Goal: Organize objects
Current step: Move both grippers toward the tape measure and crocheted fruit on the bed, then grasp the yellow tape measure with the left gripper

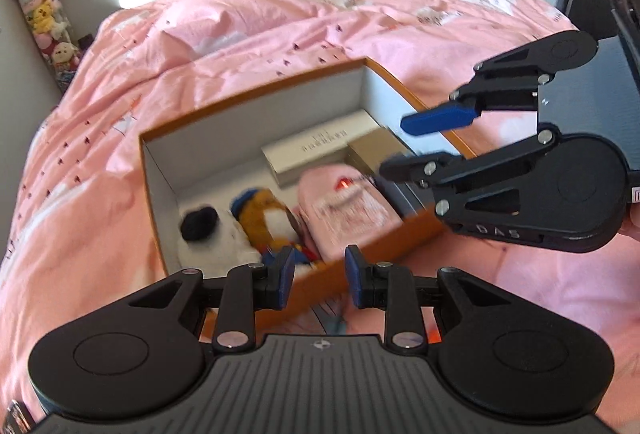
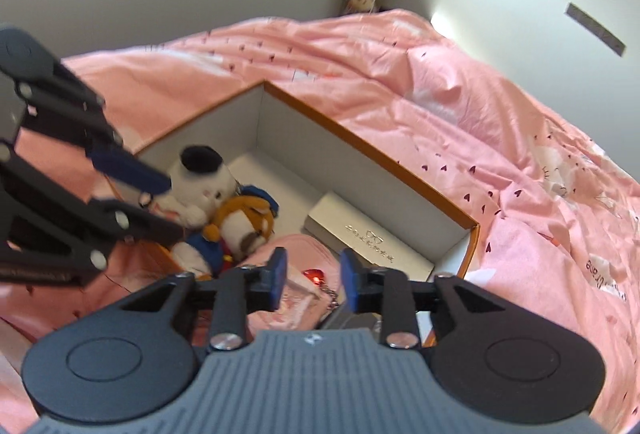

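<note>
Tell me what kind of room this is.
Most likely a bedroom: a pink duvet printed with hearts covers a bed, an orange box of items sits on it, and a hanging column of plush toys lines the wall.

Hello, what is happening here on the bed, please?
A person holds two grippers above an orange box that lies open on a pink duvet. The box holds a white plush toy, an orange plush toy, a pink pouch and a white case. The left gripper and the right gripper are both open and hold nothing.
</note>
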### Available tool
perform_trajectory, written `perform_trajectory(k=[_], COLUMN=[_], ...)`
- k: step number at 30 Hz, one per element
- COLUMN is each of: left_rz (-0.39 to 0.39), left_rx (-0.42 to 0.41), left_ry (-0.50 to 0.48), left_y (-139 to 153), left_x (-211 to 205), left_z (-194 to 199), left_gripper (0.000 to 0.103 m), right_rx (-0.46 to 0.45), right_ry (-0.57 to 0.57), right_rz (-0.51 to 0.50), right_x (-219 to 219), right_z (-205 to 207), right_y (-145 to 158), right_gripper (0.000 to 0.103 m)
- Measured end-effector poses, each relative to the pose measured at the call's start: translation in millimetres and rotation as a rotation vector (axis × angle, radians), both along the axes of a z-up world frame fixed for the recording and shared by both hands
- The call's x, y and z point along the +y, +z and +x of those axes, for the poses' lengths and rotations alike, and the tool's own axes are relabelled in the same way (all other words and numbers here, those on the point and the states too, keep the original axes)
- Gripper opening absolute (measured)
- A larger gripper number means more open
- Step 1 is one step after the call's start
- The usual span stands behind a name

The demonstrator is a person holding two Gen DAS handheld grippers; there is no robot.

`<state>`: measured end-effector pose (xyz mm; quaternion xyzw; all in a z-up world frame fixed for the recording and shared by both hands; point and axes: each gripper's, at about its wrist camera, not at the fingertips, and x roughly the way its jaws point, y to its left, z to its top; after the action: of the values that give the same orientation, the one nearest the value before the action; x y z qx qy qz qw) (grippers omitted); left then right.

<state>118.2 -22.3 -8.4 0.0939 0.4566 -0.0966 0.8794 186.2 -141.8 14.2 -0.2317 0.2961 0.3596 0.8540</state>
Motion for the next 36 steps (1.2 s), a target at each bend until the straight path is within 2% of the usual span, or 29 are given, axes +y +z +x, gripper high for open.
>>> perform_trajectory(k=[2, 4, 8, 15, 21, 23, 25, 29, 36], left_rz=[-0.023, -0.062, -0.109, -0.159, -0.220, -0.242, -0.260, -0.279, -0.339], left_rx=[0.025, 0.064, 0.151, 0.267, 0.357, 0.376, 0.388, 0.405, 0.458], left_ry=[-0.013, -0.018, -0.017, -0.016, -0.036, -0.043, -0.059, -0.084, -0.081], left_y=[-9.8, -22.4, -50.1, -86.3, -104.6, -108.6, -109.6, -110.4, -120.4], left_x=[-0.5, -0.2, -0.6, -1.6, -3.1, -3.3, -4.7, -7.8, -5.8], left_z=[-4.5, -8.4, -17.2, -28.1, -38.9, -42.2, -44.6, -46.8, -42.9], left_gripper=[0.033, 0.033, 0.033, 0.033, 0.034, 0.037, 0.045, 0.052, 0.058], right_rx=[-0.018, 0.006, 0.114, 0.263, 0.363, 0.399, 0.443, 0.503, 0.538], right_ry=[-0.047, -0.107, -0.227, -0.385, -0.418, -0.425, -0.435, -0.449, -0.439], right_rz=[0.010, 0.031, 0.072, 0.018, 0.022, 0.011, -0.005, -0.030, -0.052], right_x=[-4.0, -8.6, -19.5, -28.9, -36.3, -37.4, -38.6, -40.6, -40.3], right_z=[-15.4, -29.6, -48.0, -75.1, -88.9, -91.2, -92.9, -97.0, -99.1], right_y=[-5.6, -11.1, -24.1, -64.6, -81.2, -87.2, -95.6, -110.8, -121.1], right_gripper=[0.036, 0.038, 0.038, 0.038, 0.038, 0.038, 0.037, 0.025, 0.017])
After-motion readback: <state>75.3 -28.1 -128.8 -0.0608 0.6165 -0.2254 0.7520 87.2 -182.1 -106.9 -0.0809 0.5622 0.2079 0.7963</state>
